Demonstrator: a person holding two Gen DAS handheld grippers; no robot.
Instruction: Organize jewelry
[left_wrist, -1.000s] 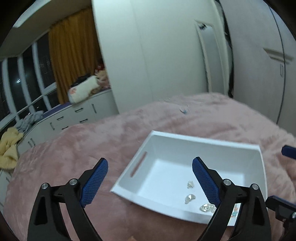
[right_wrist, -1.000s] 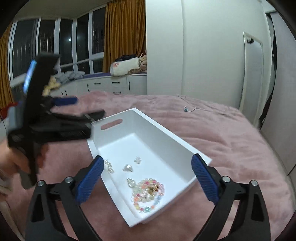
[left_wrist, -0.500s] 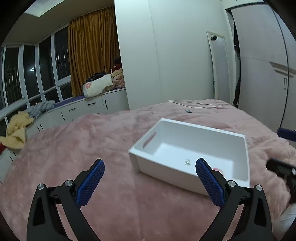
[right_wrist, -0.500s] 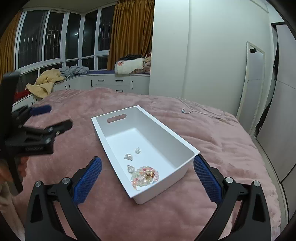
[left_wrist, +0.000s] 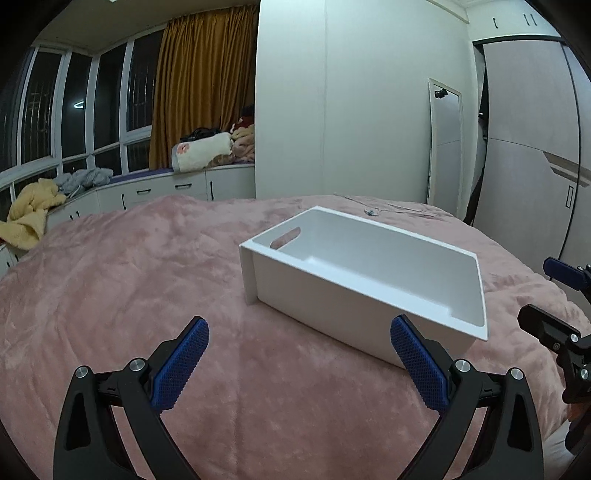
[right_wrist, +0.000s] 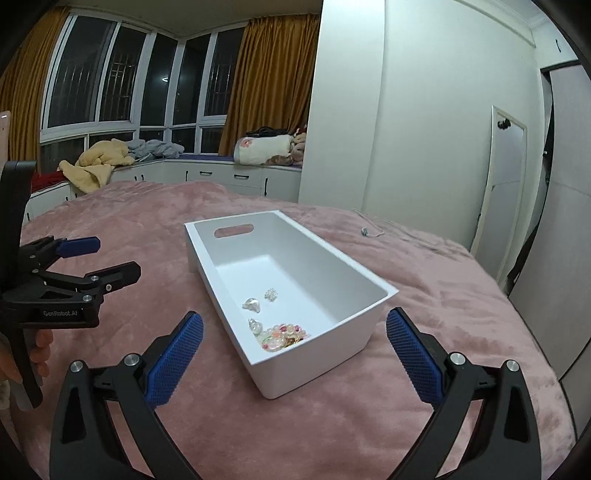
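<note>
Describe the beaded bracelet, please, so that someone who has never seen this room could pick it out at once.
On the pink blanket sits a white bin with a handle slot at its far end. The beaded bracelet lies in the bin's near corner, beside three small clear pieces; it alone is a multicoloured heap of pink, orange and green beads.

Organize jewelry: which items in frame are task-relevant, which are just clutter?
Relevant:
- white bin
- bead bracelet in its near corner
- three small clear pieces beside it
- left gripper, right gripper, both open and empty

Clutter:
- cable on the pink blanket
- yellow towel, folded bedding on the window bench
</note>
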